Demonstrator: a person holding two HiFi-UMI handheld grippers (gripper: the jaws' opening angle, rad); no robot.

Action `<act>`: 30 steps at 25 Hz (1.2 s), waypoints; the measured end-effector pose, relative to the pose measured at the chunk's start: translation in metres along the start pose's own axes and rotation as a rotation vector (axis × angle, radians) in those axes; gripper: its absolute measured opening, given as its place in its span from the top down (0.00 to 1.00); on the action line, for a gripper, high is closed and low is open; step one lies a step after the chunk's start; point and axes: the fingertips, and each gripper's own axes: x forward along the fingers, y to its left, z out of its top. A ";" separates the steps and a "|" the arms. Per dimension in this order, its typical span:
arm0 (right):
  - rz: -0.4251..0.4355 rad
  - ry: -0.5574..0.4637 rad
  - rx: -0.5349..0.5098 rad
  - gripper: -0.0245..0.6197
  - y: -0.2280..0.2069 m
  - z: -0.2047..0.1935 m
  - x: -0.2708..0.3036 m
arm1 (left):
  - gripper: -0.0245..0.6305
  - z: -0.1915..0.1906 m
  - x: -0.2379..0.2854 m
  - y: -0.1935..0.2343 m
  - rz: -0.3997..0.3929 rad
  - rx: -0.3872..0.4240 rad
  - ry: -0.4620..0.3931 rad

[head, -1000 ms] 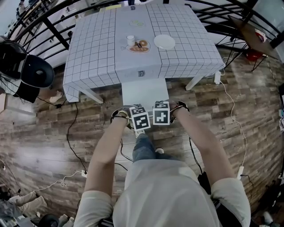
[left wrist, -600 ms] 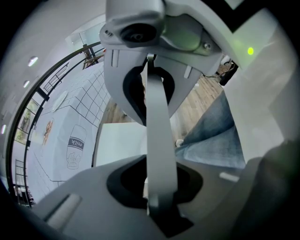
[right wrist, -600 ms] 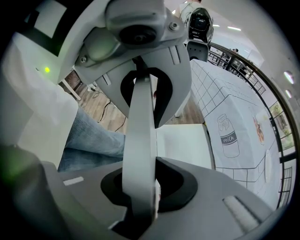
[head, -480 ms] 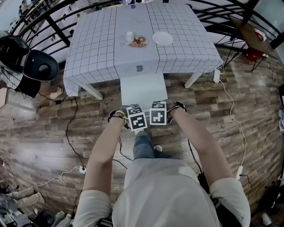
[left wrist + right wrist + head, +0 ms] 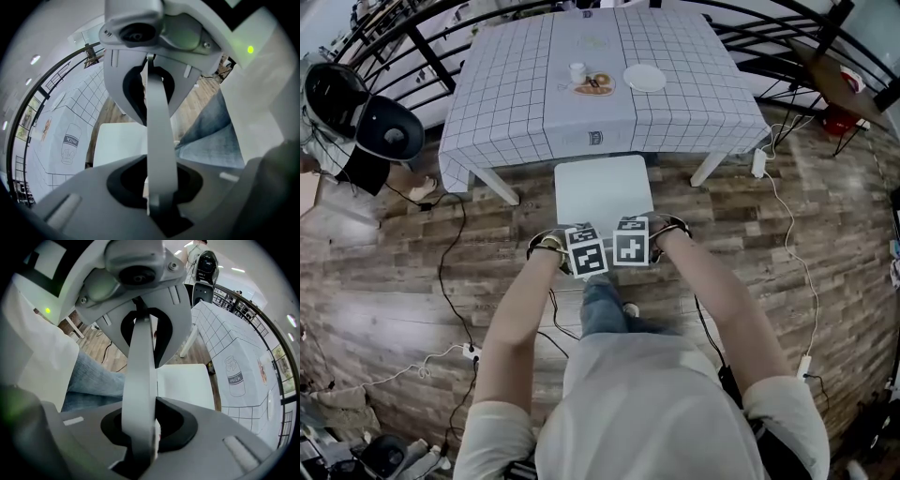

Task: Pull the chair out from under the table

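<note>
At the table's (image 5: 516,94) six o'clock, left gripper (image 5: 584,247) and right gripper (image 5: 630,240) — side by side — clamp the white chair's (image 5: 602,187) backrest.

White plate (image 5: 645,78), cup (image 5: 577,72) (wood floor (image 5: 394,272) below)

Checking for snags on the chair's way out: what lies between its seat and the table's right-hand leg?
Only bare wooden floor lies between the chair seat and that table leg, as the head view shows.
</note>
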 end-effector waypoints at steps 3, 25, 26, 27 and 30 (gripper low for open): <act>-0.003 -0.003 0.001 0.85 0.009 0.000 0.001 | 0.84 0.001 0.000 -0.009 0.004 0.003 0.001; 0.024 0.002 -0.001 0.85 0.066 -0.002 -0.001 | 0.84 0.007 -0.002 -0.065 0.000 0.009 -0.004; 0.025 0.004 0.003 0.85 0.069 -0.002 -0.001 | 0.84 0.007 -0.002 -0.069 0.000 0.010 -0.004; 0.027 0.004 0.007 0.85 0.073 -0.002 -0.001 | 0.84 0.007 -0.002 -0.072 0.000 0.011 -0.003; 0.033 0.001 0.016 0.85 0.082 -0.001 -0.002 | 0.84 0.008 -0.003 -0.081 -0.001 0.019 -0.004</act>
